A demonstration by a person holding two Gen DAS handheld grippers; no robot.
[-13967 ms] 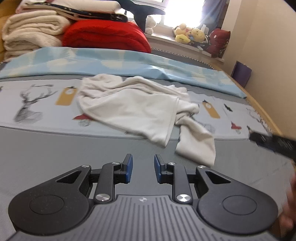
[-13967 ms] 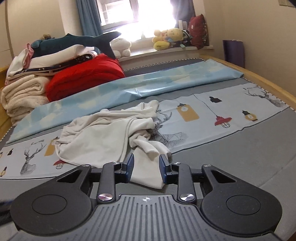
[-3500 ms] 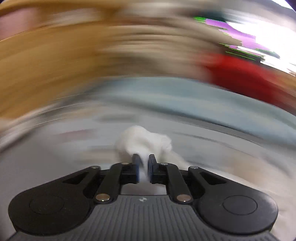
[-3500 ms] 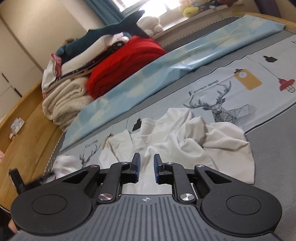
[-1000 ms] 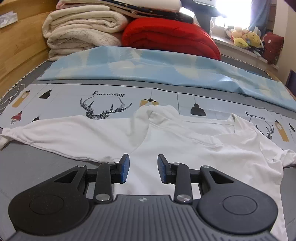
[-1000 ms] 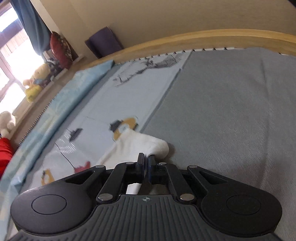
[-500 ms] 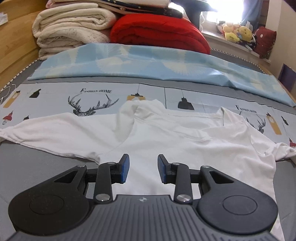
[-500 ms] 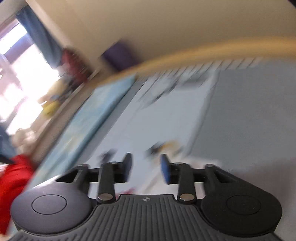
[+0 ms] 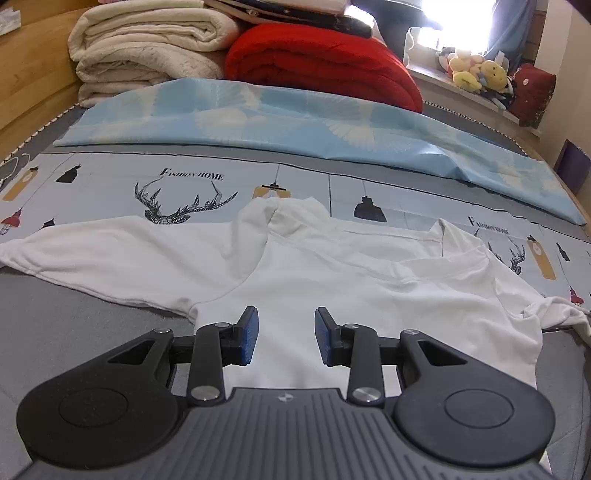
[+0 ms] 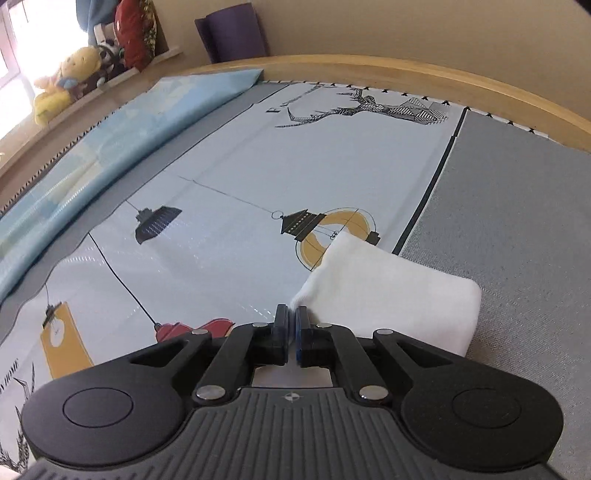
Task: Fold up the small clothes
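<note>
A white long-sleeved shirt (image 9: pixel 332 280) lies spread flat on the printed bedsheet (image 9: pixel 369 192), collar away from me. Its left sleeve (image 9: pixel 110 251) stretches out to the left. My left gripper (image 9: pixel 285 336) hovers open over the shirt's body, with nothing pinched between its blue pads (image 9: pixel 249 334). In the right wrist view the shirt's other sleeve end (image 10: pixel 391 291) lies across the line between the printed sheet and the grey mattress cover (image 10: pixel 517 221). My right gripper (image 10: pixel 290 321) is shut, its jaws pressed together on the near left edge of that sleeve.
Folded cream blankets (image 9: pixel 147 48) and a red quilt (image 9: pixel 321 62) are stacked at the far side, behind a light blue sheet (image 9: pixel 295 122). Soft toys (image 9: pixel 476 70) line the window sill. A wooden bed rail (image 10: pixel 406 74) curves past the sleeve, with a purple object (image 10: pixel 231 31) beyond.
The right gripper opened, swung sideways in a blur, and is shut again on the sleeve's edge. The left gripper stayed open over the shirt, almost still.
</note>
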